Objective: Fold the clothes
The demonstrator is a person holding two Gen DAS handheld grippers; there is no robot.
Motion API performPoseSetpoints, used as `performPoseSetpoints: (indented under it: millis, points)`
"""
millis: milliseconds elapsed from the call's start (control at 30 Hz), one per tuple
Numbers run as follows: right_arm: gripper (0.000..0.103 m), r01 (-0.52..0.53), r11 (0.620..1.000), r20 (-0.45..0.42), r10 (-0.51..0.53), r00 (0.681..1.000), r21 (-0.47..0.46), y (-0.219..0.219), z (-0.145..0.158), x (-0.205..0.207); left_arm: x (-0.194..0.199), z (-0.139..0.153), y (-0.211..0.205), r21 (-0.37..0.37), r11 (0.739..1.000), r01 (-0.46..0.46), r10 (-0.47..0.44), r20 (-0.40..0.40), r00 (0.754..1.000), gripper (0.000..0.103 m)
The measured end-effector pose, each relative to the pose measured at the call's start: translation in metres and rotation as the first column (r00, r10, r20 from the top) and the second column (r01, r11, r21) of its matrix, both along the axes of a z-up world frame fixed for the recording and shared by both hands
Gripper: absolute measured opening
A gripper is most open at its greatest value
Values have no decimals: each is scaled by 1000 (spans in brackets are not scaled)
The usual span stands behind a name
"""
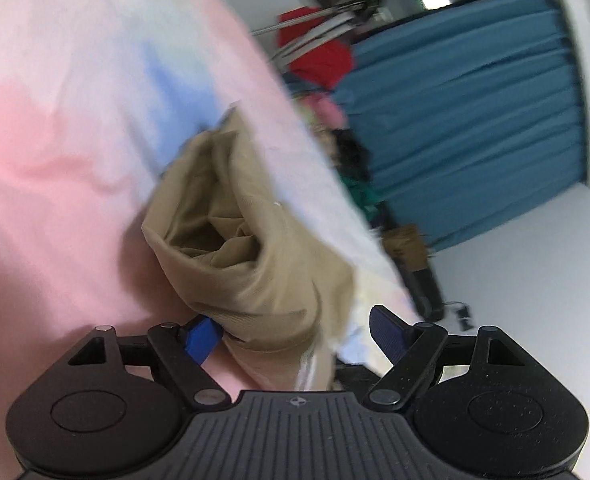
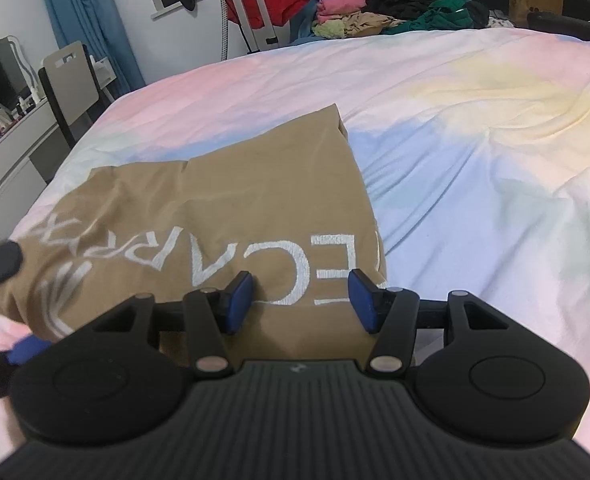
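Tan garment (image 2: 231,216) lying on the pastel bedsheet (image 2: 475,160), part-folded, white lettering upward. All places are given relative to this garment.

1. My right gripper (image 2: 301,300) hovers low over the garment's near edge, above the lettering. Its 2 blue pads (image 2: 237,300) stand well apart with nothing between them.

2. My left gripper (image 1: 291,340) is at the garment's left end, tilted steeply. Its pads are spread wide, and bunched tan cloth sits in the gap. One pad (image 1: 203,338) touches the fabric; the other stands clear of it, so I judge no grip is made here. The left claw also shows at the left margin of the right wrist view, blurred.

3. Step in hand, as I judge it: a fold across the body is done, and I am placing both claws for the next one.

4. Next move calls for closing each claw on a single edge, not a bundle, then lifting both evenly.

Unfolded laundry pile (image 2: 391,16) lies well beyond the garment, past the bed's far edge.
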State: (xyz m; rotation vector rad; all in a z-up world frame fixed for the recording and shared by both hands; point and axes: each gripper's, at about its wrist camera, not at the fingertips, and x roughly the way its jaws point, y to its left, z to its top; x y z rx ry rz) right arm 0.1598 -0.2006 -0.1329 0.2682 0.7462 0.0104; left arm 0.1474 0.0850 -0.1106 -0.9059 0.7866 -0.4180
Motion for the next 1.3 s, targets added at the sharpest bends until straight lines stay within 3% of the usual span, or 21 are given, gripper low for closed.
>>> performPoseSetpoints:
  millis: [67,167,333,400,467,500,533,567,667,767,833,1033,1100,1233,1300]
  points:
    - [56,-3,1000,1,3,1000,-7,1,0,0,4,-10,2,-2,1000,-15,15,-50,999,68]
    - [56,-4,1000,3,5,1000,-17,3,1,-1,10,-19,5,-14,999,-29,27,-93,995,66]
    - [55,20,1000,3,-20,1000,17,-3,8,-3,9,-17,8,-15,999,-42,40,-85,996,58]
    - [57,43,996,11,-44,999,72,-9,16,-6,9,-17,8,-19,999,-46,44,-82,996,55]
    - [60,43,978,32,-51,998,202,-21,27,-13,8,-14,8,-23,999,-46,44,-68,997,52]
    - [66,34,961,38,-46,998,276,-26,30,-16,7,-12,6,-19,999,-42,41,-57,998,51]
    - [82,22,932,40,-39,998,361,-31,32,-19,7,-10,5,-16,999,-39,38,-49,998,51]
    - [90,11,896,41,-32,999,443,-36,34,-22,8,-11,5,-20,999,-38,37,-54,998,52]
    - [89,-12,746,5,11,1000,666,-47,28,-28,9,-13,5,-31,999,-37,35,-67,997,58]
    - [90,7,587,-58,68,996,809,-46,11,-31,11,-15,5,-43,998,-35,32,-80,996,59]
    - [90,29,529,-88,86,992,848,-40,1,-33,12,-16,5,-51,998,-35,30,-88,996,53]
    - [90,142,372,-201,123,972,917,-23,-46,-21,7,-10,1,-63,996,-63,62,-15,998,34]
    - [90,189,333,-226,75,971,924,-26,-56,-19,6,-7,-1,-75,995,-68,69,13,998,31]
    - [90,276,290,-271,-57,961,917,-36,-68,-18,7,-5,-3,-104,992,-67,72,38,997,29]
    - [88,342,316,-302,-168,938,885,-42,-71,-24,7,-6,-2,-121,990,-69,74,37,997,29]
